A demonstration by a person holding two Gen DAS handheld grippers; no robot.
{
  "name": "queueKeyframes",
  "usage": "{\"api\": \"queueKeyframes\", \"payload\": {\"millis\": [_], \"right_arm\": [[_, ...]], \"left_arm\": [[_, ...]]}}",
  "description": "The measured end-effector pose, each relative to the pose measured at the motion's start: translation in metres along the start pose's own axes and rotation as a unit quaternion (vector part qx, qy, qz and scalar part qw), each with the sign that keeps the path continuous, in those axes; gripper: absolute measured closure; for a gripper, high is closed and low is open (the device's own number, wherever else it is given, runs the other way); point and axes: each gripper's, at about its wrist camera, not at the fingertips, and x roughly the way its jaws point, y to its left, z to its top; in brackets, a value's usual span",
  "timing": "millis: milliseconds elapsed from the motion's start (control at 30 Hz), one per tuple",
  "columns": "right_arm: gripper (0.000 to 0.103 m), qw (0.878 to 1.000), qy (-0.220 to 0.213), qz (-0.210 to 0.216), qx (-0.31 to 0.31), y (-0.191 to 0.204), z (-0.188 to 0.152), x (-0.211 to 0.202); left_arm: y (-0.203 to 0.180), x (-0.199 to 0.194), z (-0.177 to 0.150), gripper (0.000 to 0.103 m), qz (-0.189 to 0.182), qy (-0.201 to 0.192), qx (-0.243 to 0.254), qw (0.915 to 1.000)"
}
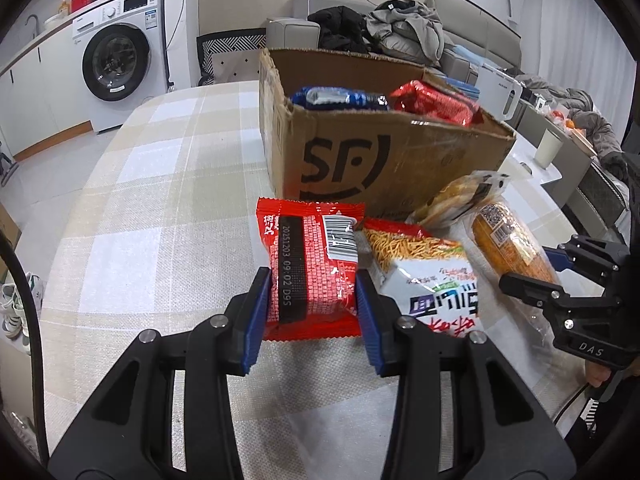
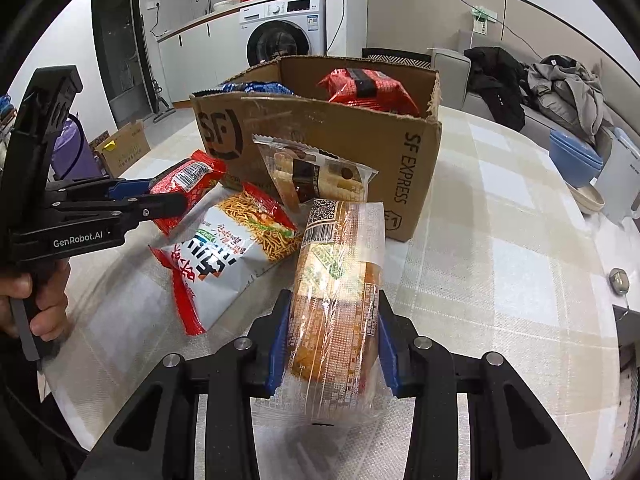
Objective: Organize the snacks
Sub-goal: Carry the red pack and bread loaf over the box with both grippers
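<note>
- Left gripper (image 1: 312,300) — jaws closed on a red snack packet (image 1: 310,268), held just in front of the cardboard box (image 1: 384,160), not yet in it.
- In front of the box, still on the bench (image 1: 160,200): a white noodle-snack bag (image 1: 428,276) and a clear pastry packet (image 2: 316,176) leaning against the box wall.
- Inside the box already: a blue packet (image 1: 340,98) and a red packet (image 1: 436,102).
- Right gripper (image 2: 334,336) — jaws clamped on a wrapped bread loaf (image 2: 340,276), in front of the box's right corner.
- My judgement: about a third done, with four packs left to box.
</note>
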Motion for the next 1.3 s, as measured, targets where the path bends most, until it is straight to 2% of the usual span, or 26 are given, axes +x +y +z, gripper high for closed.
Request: {"api": "queueKeyframes", "payload": {"millis": [533,867,1300], "right_arm": [[0.064,0.999,-0.041,0.009,0.002,0.002,0.01,-0.034],[0.064,0.997,-0.07,0.009,0.002,0.005,0.015,-0.058],[0.064,0.997,-0.076,0.01,0.006,0.003,0.019,-0.064]], "left_arm": [[-0.011,-0.058,0.002,0.065,-0.01,-0.044,0.004,0.999],[-0.006,-0.091,0.004,0.065,-0.017,-0.061,0.003,0.998],[-0.006,-0.112,0.005,0.065,-0.018,-0.072,0.005,0.9973]]}}
